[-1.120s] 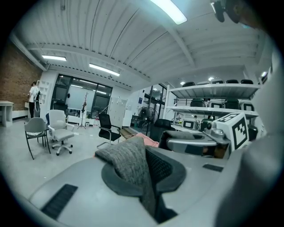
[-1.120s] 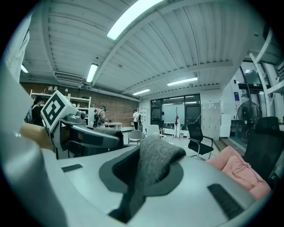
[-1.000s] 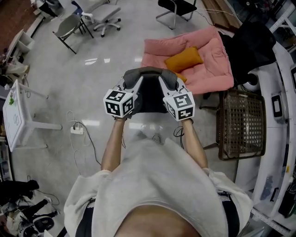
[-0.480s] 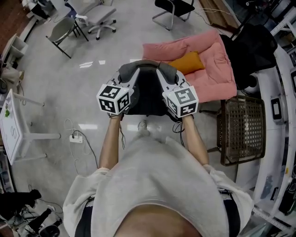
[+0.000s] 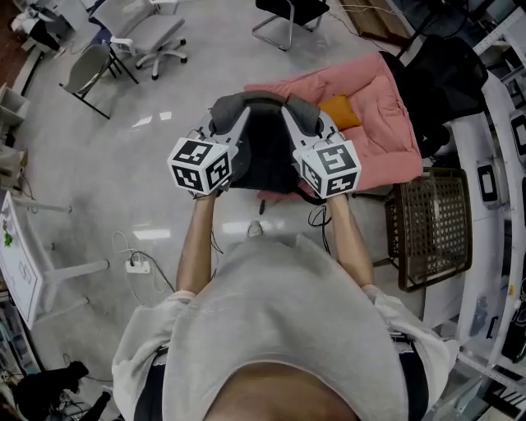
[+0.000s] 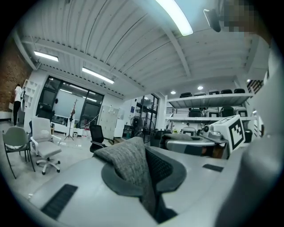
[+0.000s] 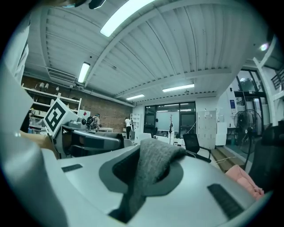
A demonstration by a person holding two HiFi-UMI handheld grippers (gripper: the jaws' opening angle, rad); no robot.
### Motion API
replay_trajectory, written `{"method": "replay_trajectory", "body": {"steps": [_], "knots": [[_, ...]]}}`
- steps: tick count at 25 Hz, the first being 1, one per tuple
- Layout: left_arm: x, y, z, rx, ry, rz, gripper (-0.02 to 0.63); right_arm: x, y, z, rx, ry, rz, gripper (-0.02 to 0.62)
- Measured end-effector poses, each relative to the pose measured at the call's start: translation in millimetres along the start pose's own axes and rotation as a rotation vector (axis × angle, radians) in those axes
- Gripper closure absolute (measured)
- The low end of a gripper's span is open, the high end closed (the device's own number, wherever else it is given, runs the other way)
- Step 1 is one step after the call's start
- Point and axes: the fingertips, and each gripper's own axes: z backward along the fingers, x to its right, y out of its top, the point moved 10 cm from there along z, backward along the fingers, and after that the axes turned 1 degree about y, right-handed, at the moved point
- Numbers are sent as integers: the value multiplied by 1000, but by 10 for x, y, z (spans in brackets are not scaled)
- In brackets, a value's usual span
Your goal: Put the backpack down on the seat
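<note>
A dark backpack [image 5: 263, 156] with grey padded shoulder straps hangs in front of the person, off the floor. My left gripper [image 5: 223, 125] is shut on the left grey strap [image 6: 131, 162], which is pinched between its jaws. My right gripper [image 5: 299, 120] is shut on the right grey strap [image 7: 153, 166] in the same way. The seat is a pink padded cushion [image 5: 386, 123] lying on the floor just beyond and to the right of the backpack, with an orange pillow [image 5: 341, 111] on it. The backpack's top overlaps the seat's near left edge in the head view.
A brown wicker basket [image 5: 427, 230] stands right of the person. A black bag [image 5: 444, 78] lies behind the pink seat. Office chairs [image 5: 156, 37] stand at the back left, and a black chair [image 5: 288, 12] at the back. A power strip [image 5: 136, 265] and cables lie on the floor at left.
Both grippers have carried the backpack forward and a little up, toward the pink seat. The orange pillow is now partly hidden behind the right gripper and strap.
</note>
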Motion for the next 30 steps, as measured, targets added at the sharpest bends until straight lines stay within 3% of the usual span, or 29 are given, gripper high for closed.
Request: {"method": "replay_trajectory", "body": {"steps": [16,30], "knots": [[-741,16,-609,-42,-81,26,574,275,-125,-703,-44,-85,-33,569],[-878,635,-628,58,-105,-22,574,464,451,-900,49,-40,-9,571]]}}
